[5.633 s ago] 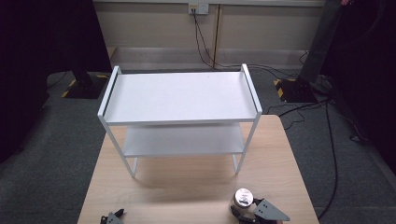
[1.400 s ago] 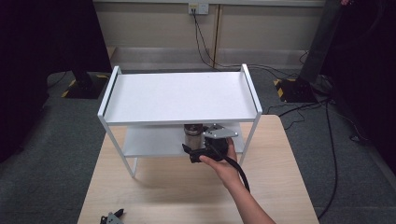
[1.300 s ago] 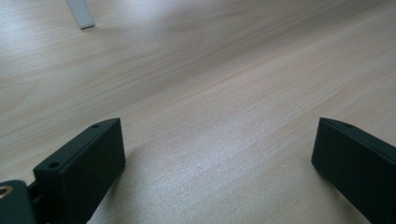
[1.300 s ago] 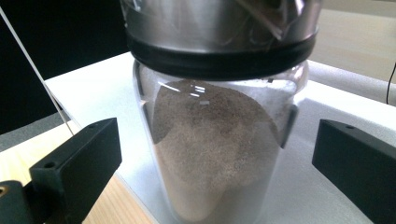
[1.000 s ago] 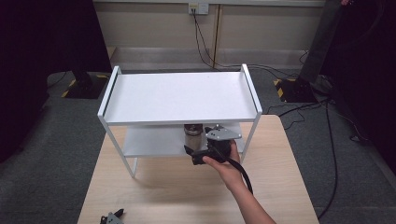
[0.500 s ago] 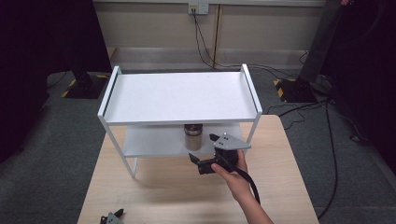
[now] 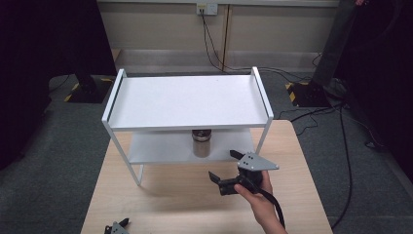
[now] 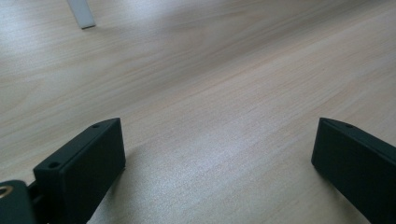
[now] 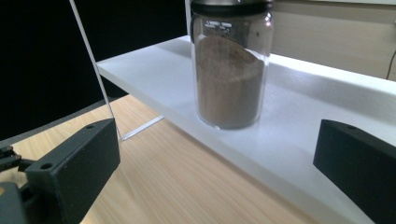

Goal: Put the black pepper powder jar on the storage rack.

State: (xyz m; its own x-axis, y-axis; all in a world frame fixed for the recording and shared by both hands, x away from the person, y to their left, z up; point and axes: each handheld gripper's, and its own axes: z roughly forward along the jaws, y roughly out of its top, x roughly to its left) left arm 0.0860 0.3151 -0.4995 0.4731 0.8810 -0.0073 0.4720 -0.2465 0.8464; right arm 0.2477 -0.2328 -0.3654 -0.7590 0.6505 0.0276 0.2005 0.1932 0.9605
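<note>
Item: glass jar (image 9: 229, 65) of brown powder, dark lid, set upright on the lower shelf (image 7: 160, 148) of a white two-tier rack (image 7: 187, 100), centre of the high view.

Right tool (image 7: 233, 168): jaws spread wide, nothing held, just in front of the shelf, lower centre-right of the frame. The jar is seen between its jaws but apart from them.

Left tool (image 7: 117, 227): jaws parted, empty, resting on the table (image 7: 160, 204) at the bottom left.

Step judged: withdrawal after placement. A straight, level retreat is advised so that jar and rack leg (image 9: 95, 70) are not clipped.
</note>
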